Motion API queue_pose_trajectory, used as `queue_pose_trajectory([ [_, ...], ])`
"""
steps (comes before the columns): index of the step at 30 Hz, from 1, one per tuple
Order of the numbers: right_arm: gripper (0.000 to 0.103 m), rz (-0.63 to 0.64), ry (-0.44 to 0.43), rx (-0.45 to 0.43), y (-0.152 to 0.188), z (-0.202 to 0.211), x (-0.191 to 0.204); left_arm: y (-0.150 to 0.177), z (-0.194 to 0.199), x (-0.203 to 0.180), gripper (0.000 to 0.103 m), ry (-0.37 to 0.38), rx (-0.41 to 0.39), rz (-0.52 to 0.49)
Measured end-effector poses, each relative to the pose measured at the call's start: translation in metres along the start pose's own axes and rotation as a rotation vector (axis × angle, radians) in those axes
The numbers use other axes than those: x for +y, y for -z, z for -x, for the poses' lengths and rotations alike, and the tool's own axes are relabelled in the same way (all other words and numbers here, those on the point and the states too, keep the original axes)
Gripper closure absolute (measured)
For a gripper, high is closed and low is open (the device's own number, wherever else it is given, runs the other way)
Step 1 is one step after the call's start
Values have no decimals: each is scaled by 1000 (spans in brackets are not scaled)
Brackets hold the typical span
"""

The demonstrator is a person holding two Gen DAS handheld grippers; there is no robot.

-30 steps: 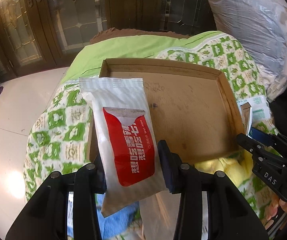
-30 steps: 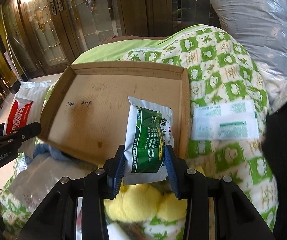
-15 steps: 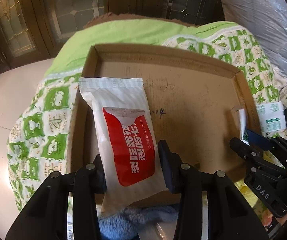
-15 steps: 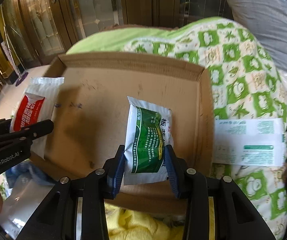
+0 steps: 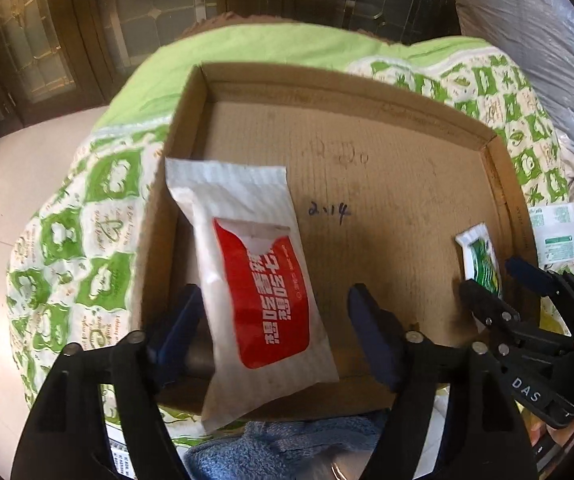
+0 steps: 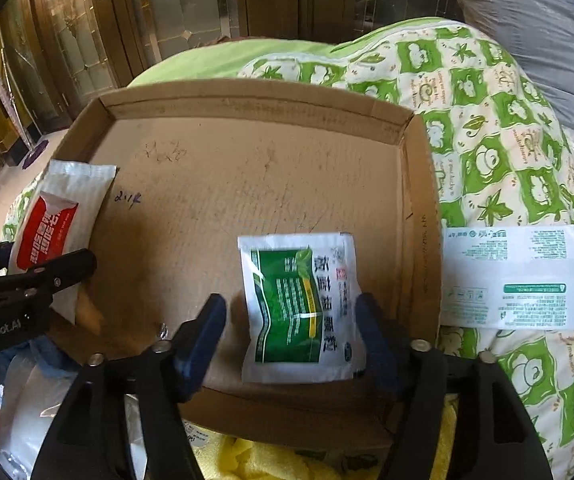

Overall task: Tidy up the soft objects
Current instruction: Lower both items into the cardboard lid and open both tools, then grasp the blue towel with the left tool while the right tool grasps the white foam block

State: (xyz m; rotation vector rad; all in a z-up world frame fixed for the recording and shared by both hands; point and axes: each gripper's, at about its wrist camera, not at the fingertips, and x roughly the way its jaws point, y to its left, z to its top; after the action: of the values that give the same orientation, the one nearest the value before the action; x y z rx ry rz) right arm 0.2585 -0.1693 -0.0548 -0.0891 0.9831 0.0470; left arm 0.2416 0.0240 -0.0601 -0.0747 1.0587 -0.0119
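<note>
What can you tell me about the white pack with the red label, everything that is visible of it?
The white pack with the red label looks like a soft plastic wipes pouch with crimped ends, white characters on red and a torn-looking flap. It lies lengthwise, slightly tilted, over the left part of the cardboard tray, its near end overhanging the tray's front wall. The left hand-held gripper has just opened; its pads flank the pack without pressing.

The small print on the white sachet was too small to read. A blue towel ran off the left view's bottom edge, a yellow cloth off the right's. The green packet was half hidden behind the right gripper.
</note>
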Motion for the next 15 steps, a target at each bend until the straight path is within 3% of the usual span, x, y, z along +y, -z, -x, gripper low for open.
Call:
queue_pose_trajectory([
  [3,24,-6,-10,-27,1,10,-2,-2,6,2,23,-1,-5,-4],
  [9,22,-27,-34,-51,9,32,-7,5,32,10,22,-17,-48,-19],
  [15,19,-82,-66,-63,25,66,-25,33,54,22,21,-6,-55,24],
])
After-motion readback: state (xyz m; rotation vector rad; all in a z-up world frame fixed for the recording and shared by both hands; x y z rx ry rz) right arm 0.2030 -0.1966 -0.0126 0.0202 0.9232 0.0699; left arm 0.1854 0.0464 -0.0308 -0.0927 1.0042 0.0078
